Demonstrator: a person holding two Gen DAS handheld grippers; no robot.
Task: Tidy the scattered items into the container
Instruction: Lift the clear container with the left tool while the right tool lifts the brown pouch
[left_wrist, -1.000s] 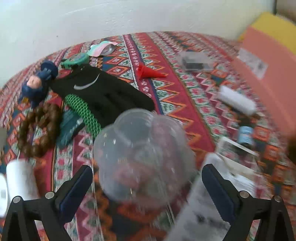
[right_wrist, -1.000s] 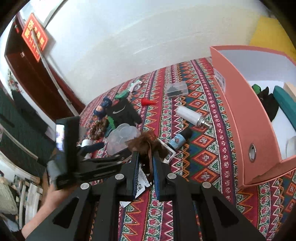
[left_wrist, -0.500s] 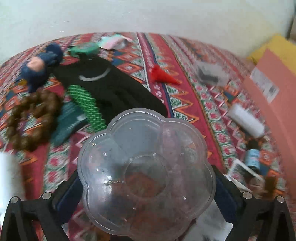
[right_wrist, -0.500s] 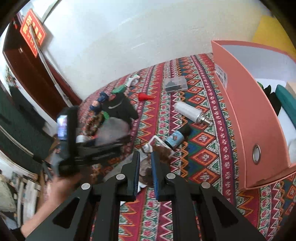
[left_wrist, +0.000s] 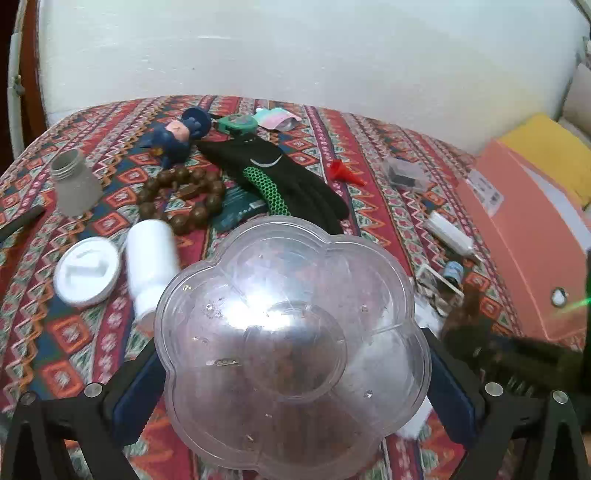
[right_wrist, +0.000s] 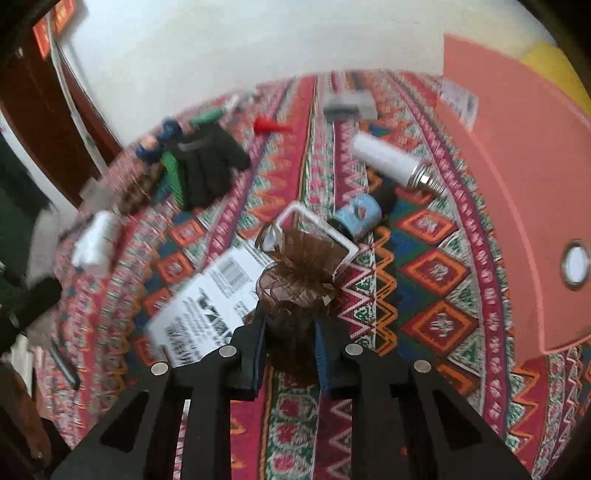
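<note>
left wrist: left gripper (left_wrist: 291, 373) fingers clamped on clear flower-shaped tray (left_wrist: 291, 343), raised over counter (left_wrist: 373, 147) | right wrist: right gripper (right_wrist: 290, 334) fingers pinch brown organza pouch (right_wrist: 297, 273); pink container (right_wrist: 517, 192) beside | step: carrying; next: lift both over container's rim

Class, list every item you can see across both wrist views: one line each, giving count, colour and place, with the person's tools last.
flower-shaped tray: 1, clear, held in left tongs
mesh pouch: 1, brown, in right tongs
container: 1, pink, right edge
glove: 1, black, centre of cloth
bead bracelet: 1, brown, left of glove
doll: 1, blue, far side
funnel: 1, red, right of glove
tape measure: 1, green, far side
lid: 1, white, left
jar: 1, grey, far left
bulb: 1, white, near container
small bottle: 1, blue label, beside pouch
left tongs: 1, black
right tongs: 1, black
</note>
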